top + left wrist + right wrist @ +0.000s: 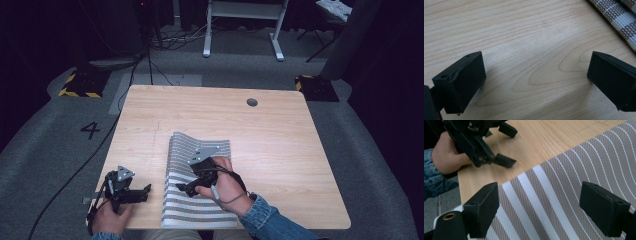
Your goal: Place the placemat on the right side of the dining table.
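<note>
A folded cloth (196,210) with grey and white stripes lies at the front middle of the wooden table (270,145). My right gripper (183,190) hovers low over the cloth, pointing toward the left; its jaws stand wide open above the stripes (574,170) with nothing between them (540,192). My left gripper (145,193) rests near the table's front left corner, just left of the cloth, open over bare wood (536,62). The cloth's edge (621,17) shows at the upper right of the left gripper view. In the right gripper view the left gripper (510,145) and its hand (446,157) appear beyond the cloth.
A round cable hole (252,102) sits at the table's back right. Grey carpet surrounds the table, with a black cable (100,145) running along the left side. A white desk frame (242,25) stands behind, and yellow-black marked plates (80,82) lie on the floor.
</note>
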`<state>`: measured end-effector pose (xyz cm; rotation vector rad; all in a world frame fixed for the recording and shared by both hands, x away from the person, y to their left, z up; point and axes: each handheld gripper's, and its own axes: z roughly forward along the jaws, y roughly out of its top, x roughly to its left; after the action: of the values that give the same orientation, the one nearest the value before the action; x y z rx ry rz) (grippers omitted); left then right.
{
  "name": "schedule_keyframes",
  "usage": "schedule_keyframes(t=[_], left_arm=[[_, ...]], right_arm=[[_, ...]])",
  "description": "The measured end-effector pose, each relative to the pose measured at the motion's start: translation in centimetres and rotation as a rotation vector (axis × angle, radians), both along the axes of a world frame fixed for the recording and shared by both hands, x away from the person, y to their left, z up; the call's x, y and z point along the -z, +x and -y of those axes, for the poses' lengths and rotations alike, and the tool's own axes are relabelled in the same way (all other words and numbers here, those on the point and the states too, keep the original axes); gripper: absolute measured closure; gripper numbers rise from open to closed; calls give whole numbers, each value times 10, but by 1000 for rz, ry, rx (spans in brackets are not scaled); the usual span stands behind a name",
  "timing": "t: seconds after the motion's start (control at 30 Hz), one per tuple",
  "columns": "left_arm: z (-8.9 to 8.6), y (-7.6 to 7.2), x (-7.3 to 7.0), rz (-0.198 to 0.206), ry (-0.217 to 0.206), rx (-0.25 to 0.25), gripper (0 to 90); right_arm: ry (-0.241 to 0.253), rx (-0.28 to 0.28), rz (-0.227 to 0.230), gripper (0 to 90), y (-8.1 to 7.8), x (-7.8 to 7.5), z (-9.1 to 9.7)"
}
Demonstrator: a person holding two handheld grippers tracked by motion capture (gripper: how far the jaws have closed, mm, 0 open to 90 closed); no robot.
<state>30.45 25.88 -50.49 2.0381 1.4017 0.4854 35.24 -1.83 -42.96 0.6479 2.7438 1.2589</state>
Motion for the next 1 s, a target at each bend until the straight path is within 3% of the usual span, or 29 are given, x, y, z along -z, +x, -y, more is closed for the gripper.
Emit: schedule_keyframes(t=[0.13, 0.3, 0.37, 0.47, 0.6, 0.7, 0.73, 0.8, 0.87, 1.0], left_arm=[[0, 0, 0, -2, 1, 3, 16], [0, 1, 0, -3, 1, 3, 15], [0, 1, 0, -2, 1, 2, 15], [0, 1, 0, -2, 2, 2, 15], [0, 2, 0, -2, 2, 2, 15], [0, 2, 0, -1, 3, 1, 15], [0, 2, 0, -4, 3, 2, 15], [0, 2, 0, -3, 4, 1, 15], [0, 2, 0, -3, 4, 1, 15], [0, 2, 0, -3, 4, 2, 15]], right_arm=[[4, 14, -26, 165, 4, 3, -15], [-15, 47, -23, 165, 10, 13, -29], [16, 69, -34, 166, 11, 16, -36], [10, 88, -46, 161, 12, 22, -42], [-30, 122, -51, 148, 12, 33, -46], [-62, 134, -63, 61, 13, 43, -46], [-75, 141, -47, 33, 13, 47, -47], [-94, 140, -52, 20, 11, 51, -48], [-83, 146, -51, 24, 11, 53, -47], [-53, 156, -101, 84, 11, 53, -45]])
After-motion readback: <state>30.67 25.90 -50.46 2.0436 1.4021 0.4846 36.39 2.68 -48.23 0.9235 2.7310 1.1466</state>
